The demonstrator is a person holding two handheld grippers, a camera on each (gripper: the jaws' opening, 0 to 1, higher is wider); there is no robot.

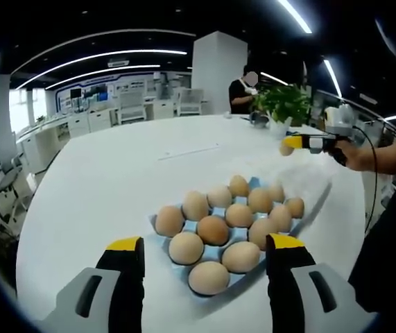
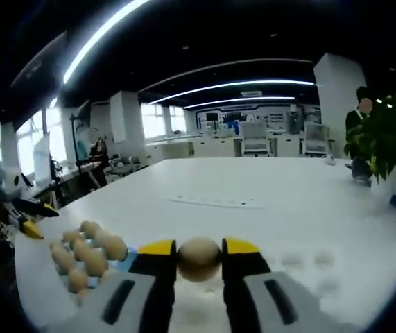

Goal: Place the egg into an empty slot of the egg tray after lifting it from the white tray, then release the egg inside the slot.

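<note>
Resting between right jaws: egg (image 2: 198,259)

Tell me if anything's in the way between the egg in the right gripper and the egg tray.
Nothing visible blocks it. The right gripper holds the egg above the table, and only bare tabletop lies between it and the egg tray. The tray looks nearly full of eggs, so free slots are hard to make out.

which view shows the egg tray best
The left gripper view: the egg tray lies just ahead of the open left tool, its eggs plainly countable. In the right gripper view the tray sits low at the left edge, partly hidden behind the right tool.
</note>
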